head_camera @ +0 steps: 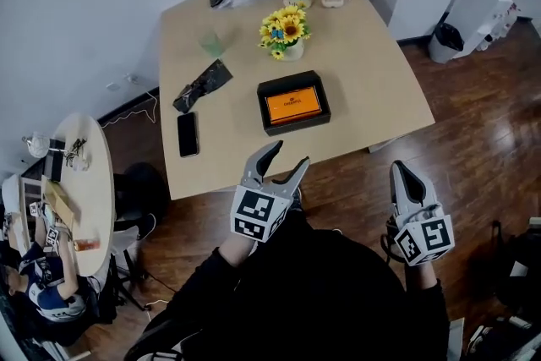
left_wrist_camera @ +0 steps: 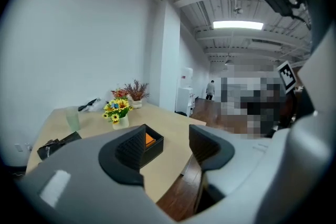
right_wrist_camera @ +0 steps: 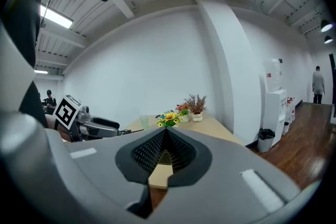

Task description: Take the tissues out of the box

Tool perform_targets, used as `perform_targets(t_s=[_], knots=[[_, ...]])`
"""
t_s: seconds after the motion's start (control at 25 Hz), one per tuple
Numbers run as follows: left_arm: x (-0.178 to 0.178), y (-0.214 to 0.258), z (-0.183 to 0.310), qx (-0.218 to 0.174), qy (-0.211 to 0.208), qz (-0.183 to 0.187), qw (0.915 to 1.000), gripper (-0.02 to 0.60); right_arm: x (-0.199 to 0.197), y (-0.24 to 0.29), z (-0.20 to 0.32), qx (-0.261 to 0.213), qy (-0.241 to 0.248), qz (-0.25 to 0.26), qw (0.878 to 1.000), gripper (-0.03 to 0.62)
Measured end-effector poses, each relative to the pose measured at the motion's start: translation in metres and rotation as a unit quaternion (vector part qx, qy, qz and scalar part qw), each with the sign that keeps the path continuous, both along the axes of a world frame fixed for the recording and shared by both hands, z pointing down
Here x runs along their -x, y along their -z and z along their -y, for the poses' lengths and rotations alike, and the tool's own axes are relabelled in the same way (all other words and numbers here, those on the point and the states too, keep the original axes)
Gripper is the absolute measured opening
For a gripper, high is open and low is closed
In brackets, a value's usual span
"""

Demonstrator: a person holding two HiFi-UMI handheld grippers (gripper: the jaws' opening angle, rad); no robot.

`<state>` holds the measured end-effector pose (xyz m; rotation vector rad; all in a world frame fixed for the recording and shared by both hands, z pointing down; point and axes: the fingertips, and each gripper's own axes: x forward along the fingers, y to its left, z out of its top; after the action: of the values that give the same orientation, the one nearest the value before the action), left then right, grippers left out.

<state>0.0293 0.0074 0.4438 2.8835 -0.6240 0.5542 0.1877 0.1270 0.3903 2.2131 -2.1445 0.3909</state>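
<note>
As box [head_camera: 293, 103] sits untouched | L hand-held gripper [head_camera: 289, 153] agape | R one [head_camera: 399, 168] closed

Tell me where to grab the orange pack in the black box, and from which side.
Probably from straight above: the orange pack lies flat inside the black box, whose raised walls block a sideways approach. Pinch across its narrower width, near the middle.

Black box [head_camera: 264, 107], open-topped, orange pack [head_camera: 293, 105] inside, flat near table [head_camera: 372, 72] front edge.
</note>
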Motion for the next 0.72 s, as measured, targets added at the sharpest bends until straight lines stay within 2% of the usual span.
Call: perform_targets(t_s=[0.28,0.52,0.72], knots=[[-0.017,-0.018,0.073,0.014,-0.039,0.010,0.9991,0.255,0.005,0.004,0.065,0.031,-0.021,-0.021,0.999,0.000],[-0.023,-0.070,0.125,0.014,-0.085,0.082,0.9929,0.262,0.023,0.002,0.110,0.061,-0.012,-0.038,0.997,0.000],[-0.038,-0.101,0.138,0.019,-0.120,0.134,0.9836,0.262,0.026,-0.003,0.125,0.071,0.002,-0.034,0.997,0.000]])
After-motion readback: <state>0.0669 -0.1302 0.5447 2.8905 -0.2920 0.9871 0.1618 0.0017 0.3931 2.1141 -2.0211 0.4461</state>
